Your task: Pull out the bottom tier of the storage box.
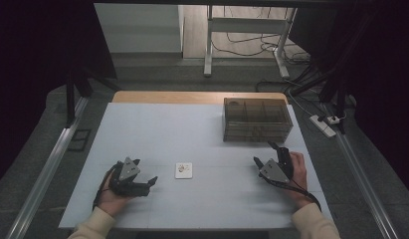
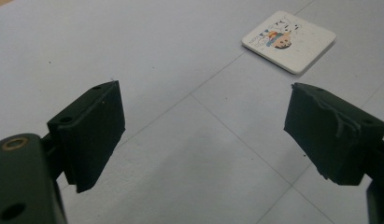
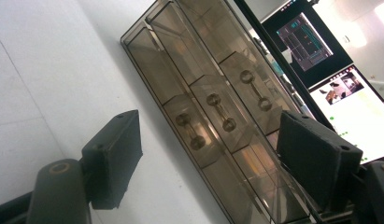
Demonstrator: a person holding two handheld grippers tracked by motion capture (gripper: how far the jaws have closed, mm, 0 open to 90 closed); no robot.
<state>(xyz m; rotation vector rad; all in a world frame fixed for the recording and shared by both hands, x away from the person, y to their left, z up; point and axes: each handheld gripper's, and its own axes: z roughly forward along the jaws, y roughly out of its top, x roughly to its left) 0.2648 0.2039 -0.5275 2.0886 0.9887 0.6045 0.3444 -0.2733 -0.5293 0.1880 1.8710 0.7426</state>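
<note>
Nearest me, my left gripper (image 1: pixel 145 172) rests low on the pale grey table top (image 1: pixel 157 129) with its jaws spread wide and nothing between them; in the left gripper view the two black pads frame only bare surface. Just beyond them lies the small white square card with a colourful printed picture (image 2: pixel 288 41), flat on the table between my two hands and nearer the left one, untouched by either gripper.

My right gripper (image 1: pixel 265 154) sits at the other side, its jaws also well apart and holding nothing. It points toward the smoked brown transparent plastic drawer box (image 1: pixel 256 119) that stands near the far right of the table, close ahead of it.

As I judge it, the work has barely begun: the card has not been picked up, and the box's drawers look closed. Getting the card into the box would mean opening a drawer, lifting the thin card off the flat surface and placing it inside.

Through the box's tinted walls I can make out divided compartments and dumbbell-shaped drawer pulls (image 3: pixel 219 112); the compartments I can see into appear empty.
</note>
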